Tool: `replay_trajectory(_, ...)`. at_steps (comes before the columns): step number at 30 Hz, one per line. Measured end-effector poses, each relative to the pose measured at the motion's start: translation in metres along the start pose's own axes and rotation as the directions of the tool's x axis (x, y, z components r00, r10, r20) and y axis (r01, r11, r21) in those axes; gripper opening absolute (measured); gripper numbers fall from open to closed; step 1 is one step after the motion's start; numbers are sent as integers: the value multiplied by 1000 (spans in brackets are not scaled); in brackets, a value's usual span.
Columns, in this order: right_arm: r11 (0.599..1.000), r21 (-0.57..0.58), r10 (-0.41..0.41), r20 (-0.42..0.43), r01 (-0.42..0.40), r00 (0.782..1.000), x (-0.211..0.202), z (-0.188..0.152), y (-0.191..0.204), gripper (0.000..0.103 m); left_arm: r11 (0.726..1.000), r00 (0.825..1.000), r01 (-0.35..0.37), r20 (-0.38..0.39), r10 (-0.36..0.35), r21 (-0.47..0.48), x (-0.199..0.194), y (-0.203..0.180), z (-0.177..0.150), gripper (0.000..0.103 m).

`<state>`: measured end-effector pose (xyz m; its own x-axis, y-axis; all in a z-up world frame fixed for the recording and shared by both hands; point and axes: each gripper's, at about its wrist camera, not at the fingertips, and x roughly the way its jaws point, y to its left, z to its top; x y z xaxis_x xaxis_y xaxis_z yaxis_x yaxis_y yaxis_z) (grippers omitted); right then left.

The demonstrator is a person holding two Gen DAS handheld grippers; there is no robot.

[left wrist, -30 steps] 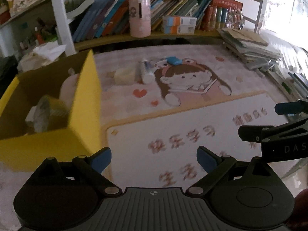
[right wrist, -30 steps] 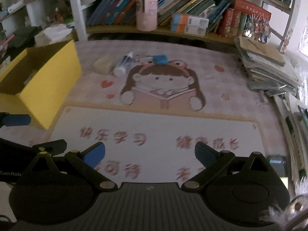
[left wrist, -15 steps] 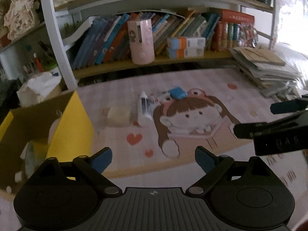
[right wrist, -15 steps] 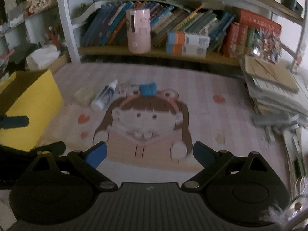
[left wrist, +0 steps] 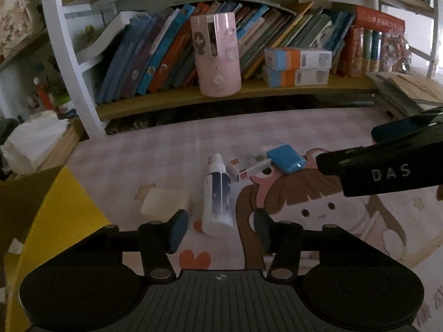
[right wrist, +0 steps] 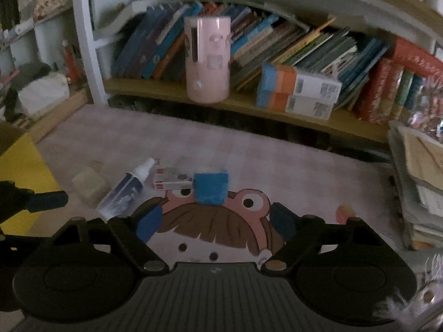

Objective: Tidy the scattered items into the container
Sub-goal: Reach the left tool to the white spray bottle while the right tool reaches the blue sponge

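Left gripper tilted down over the mat, jaws closing – narrow gap, nothing between, base of the spray bottle just beyond. Right gripper likewise angled down, jaws closing but wider, empty, blue pouch just ahead. Between bottle and pouch, a small red-and-white box; cream block left of the bottle. Yellow box at the mat's left edge – contents hidden.

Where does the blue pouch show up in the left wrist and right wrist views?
Left wrist: blue pouch lies right of centre on the mat, beside the small white box.
Right wrist: blue pouch lies near centre, straight ahead, above the cartoon hair.
Shared landmark: pink cylinder on the shelf.
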<state>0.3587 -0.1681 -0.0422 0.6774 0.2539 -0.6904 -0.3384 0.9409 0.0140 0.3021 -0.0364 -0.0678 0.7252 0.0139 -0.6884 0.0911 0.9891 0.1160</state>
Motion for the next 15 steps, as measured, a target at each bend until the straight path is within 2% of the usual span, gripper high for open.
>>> replay_trajectory(6,999,-18,36,-48,-36,998,44,6,-5,75,1000,1000,-8,-16,8,-30,31,3,11,47)
replay_trajectory(10,997,-38,58,-55,-60,997,64,10,-2,72,1000,1000,3,-30,-4,-27,48,-1,16,40)
replay_trajectory(15,997,-57,42,-73,-46,996,87,17,1,70,999,999,-15,-43,13,-38,63,-2,18,37)
